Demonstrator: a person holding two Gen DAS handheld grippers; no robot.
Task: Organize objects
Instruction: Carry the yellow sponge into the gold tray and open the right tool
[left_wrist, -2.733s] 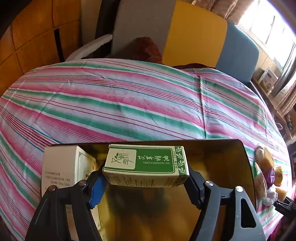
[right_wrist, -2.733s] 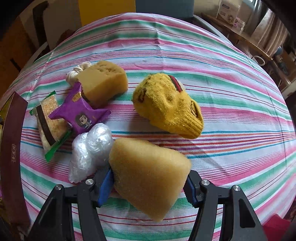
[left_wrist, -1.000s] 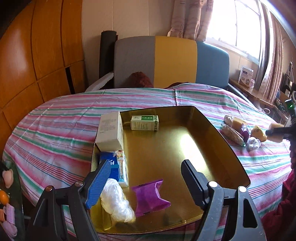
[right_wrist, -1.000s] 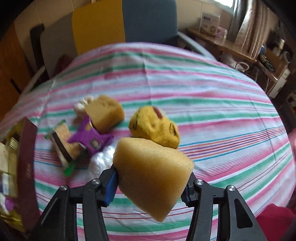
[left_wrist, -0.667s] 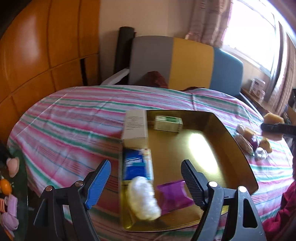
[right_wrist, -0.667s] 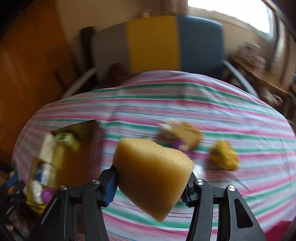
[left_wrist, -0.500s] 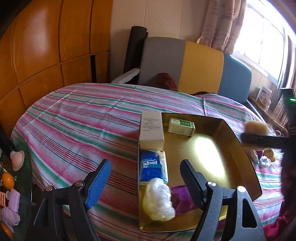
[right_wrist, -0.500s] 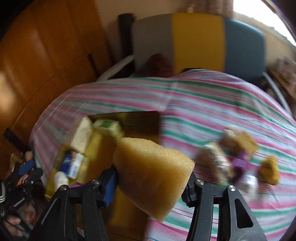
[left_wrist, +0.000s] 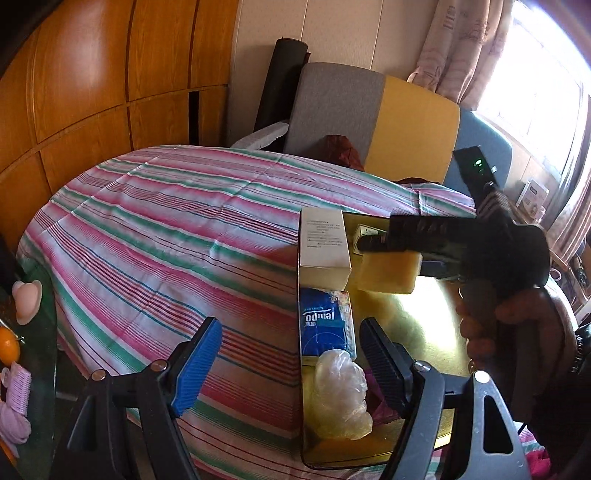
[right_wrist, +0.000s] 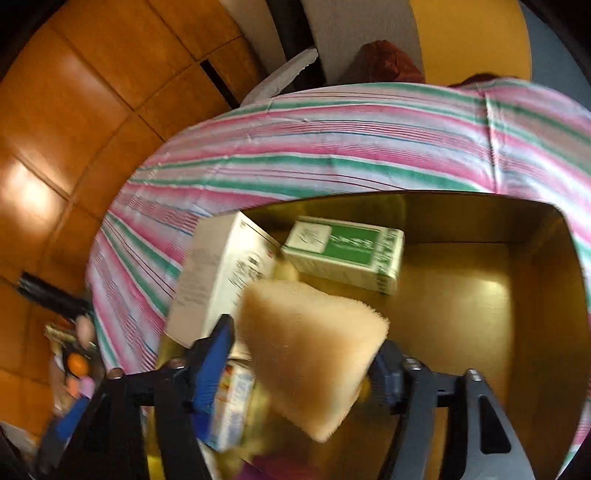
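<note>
Left wrist view: my left gripper (left_wrist: 290, 363) hangs empty, jaws wide apart, over the near edge of the gold tray (left_wrist: 432, 332) on the striped tablecloth (left_wrist: 166, 240). The right gripper (left_wrist: 373, 245) reaches in over the tray with the sponge (left_wrist: 388, 271) just beside the white box (left_wrist: 324, 245).

Right wrist view: the right gripper (right_wrist: 303, 358) is opening; the sponge (right_wrist: 314, 347) sits between its jaws, above the tray floor, near the green box (right_wrist: 345, 253). Blurred; pad contact unclear.
</note>
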